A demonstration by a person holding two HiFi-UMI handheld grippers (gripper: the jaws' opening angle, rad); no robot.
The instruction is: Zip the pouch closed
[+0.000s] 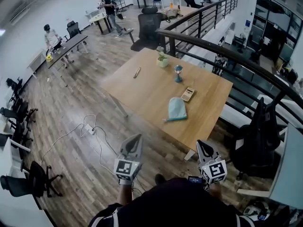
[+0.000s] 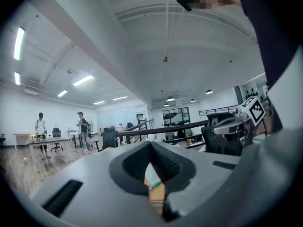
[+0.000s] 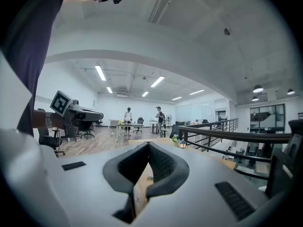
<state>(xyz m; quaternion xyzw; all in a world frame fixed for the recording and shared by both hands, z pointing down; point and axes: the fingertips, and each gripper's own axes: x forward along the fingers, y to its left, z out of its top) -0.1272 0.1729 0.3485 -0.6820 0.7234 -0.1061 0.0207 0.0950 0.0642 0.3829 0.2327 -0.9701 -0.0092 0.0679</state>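
I'm holding the left gripper (image 1: 134, 138) and the right gripper (image 1: 202, 145) shut and empty, short of the table (image 1: 142, 91). I'm planning on pinning the mid-table pouch (image 1: 176, 109), probably zipping from its near-edge end.

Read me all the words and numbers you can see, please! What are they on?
No words or numbers can be read here.
The calculator: keys and display too small to read.
Cubes on the left gripper and right gripper: black-and-white square patterns only, no letters.
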